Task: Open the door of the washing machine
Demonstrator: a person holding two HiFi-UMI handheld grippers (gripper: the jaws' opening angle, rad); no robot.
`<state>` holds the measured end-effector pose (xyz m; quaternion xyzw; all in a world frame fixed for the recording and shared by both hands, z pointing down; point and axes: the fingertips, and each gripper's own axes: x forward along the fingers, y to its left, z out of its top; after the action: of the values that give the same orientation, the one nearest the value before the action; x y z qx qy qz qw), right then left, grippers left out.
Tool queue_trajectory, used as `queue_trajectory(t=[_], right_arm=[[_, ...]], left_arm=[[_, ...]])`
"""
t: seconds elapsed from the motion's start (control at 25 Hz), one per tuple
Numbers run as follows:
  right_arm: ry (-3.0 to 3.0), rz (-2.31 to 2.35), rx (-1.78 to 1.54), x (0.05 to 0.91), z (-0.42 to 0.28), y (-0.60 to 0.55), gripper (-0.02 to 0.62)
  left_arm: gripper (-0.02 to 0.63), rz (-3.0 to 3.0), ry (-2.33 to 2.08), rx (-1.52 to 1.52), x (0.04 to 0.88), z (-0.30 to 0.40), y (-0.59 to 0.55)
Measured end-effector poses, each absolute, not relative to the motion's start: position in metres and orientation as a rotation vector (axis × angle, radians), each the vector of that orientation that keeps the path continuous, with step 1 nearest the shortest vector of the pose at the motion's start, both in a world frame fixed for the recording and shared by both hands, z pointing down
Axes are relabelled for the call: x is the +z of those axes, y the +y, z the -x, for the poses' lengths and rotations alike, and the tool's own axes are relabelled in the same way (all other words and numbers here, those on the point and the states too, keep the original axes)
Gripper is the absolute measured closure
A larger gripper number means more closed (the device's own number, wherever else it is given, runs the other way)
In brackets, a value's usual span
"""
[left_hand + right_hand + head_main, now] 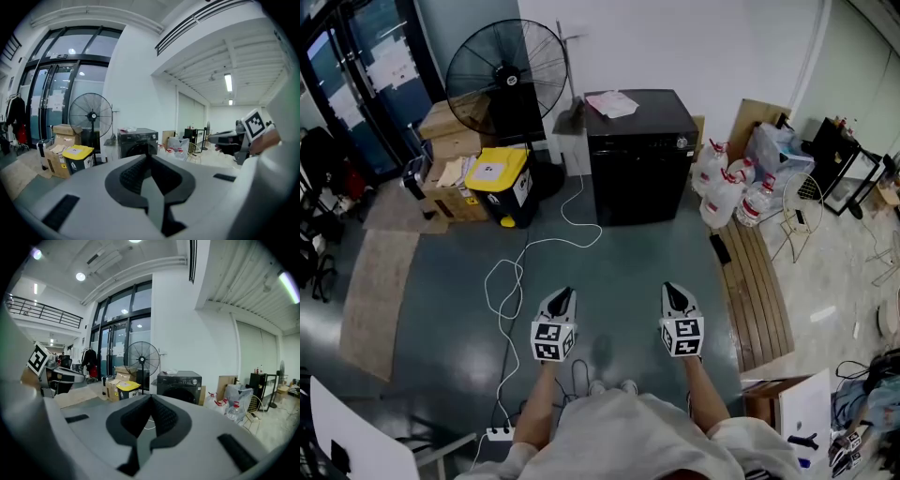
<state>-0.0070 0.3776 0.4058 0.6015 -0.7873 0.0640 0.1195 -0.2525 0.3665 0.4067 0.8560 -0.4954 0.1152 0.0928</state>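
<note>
The black washing machine (pixel 639 155) stands against the far white wall, its round door closed; it also shows small in the left gripper view (pixel 137 142) and the right gripper view (pixel 180 386). Some papers lie on its top. My left gripper (pixel 565 296) and right gripper (pixel 673 292) are held side by side well short of the machine, over the grey floor. Both are shut with nothing between the jaws. The left gripper's tips (pixel 149 155) and the right gripper's tips (pixel 151 397) meet in their own views.
A black standing fan (pixel 507 75) and a yellow-lidded bin (pixel 500 184) stand left of the machine, with cardboard boxes (pixel 448 159) beside them. Water jugs (pixel 722 187) sit to its right, next to a wooden slatted board (pixel 757 289). A white cable (pixel 517 264) snakes across the floor.
</note>
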Motion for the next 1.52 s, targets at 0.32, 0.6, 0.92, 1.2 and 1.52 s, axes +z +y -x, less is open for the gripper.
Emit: queue_trajectory(t=[0.32,0.6,0.92,1.2,1.52], right_arm=[[-2.314,-1.725,0.174,0.41,-0.005,0.376,0.597],[-2.325,-1.687,0.185,0.419,-0.023,0.371,0.597],[-2.32,-1.668,0.196,0.432,-0.035,0.353,0.597],[-2.305,-1.661,0.203,0.438,-0.037,0.313,0.595],[-2.274,-1.669,0.213,0.448,-0.023,0.235,0.597]], left_arm=[[0.339,-2.552,-1.432,0.317,0.411,0.225,0.364],[0.325,-2.541,-1.438,0.322,0.418,0.204,0.361],[0.325,-2.536,-1.438,0.34,0.425,0.191,0.34],[0.325,-2.531,-1.419,0.342,0.433,0.188,0.297],[0.325,-2.545,-1.373,0.357,0.447,0.196,0.215]])
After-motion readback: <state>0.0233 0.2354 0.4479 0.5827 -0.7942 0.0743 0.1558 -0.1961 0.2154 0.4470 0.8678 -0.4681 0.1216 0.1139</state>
